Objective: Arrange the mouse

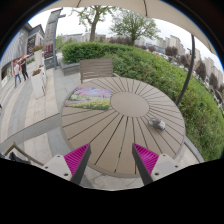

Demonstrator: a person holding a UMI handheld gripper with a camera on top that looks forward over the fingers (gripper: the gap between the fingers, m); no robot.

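Gripper view. Your gripper (112,163) hangs released above the near edge of the round slatted table (110,125), its pink pads (76,157) spread wide. The mouse (158,124) lies beyond the fingers, toward the table's right rim, well apart from them.
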